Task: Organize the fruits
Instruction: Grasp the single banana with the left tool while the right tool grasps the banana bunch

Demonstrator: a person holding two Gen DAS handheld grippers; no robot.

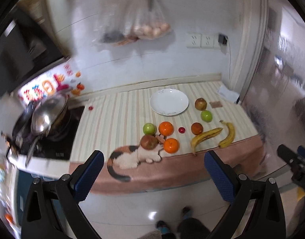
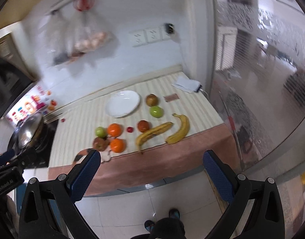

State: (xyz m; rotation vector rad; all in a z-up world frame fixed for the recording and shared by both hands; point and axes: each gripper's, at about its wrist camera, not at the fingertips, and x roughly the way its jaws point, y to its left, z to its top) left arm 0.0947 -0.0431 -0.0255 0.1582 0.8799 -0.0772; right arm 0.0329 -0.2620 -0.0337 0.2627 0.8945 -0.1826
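Your striped counter (image 1: pixel 122 115) fills the frame's middle. On it you have a white plate (image 1: pixel 169 101) toward the back, two bananas (image 1: pixel 205 136) at lower right, apples and oranges (image 1: pixel 166 128) in the centre, and a toy cat (image 1: pixel 130 156) at the front edge.

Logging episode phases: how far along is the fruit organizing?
Nothing done: the white plate is bare. Nothing in hand: left gripper and right gripper are open, short of the counter. Left: all fruit, including oranges, green apples and bananas.
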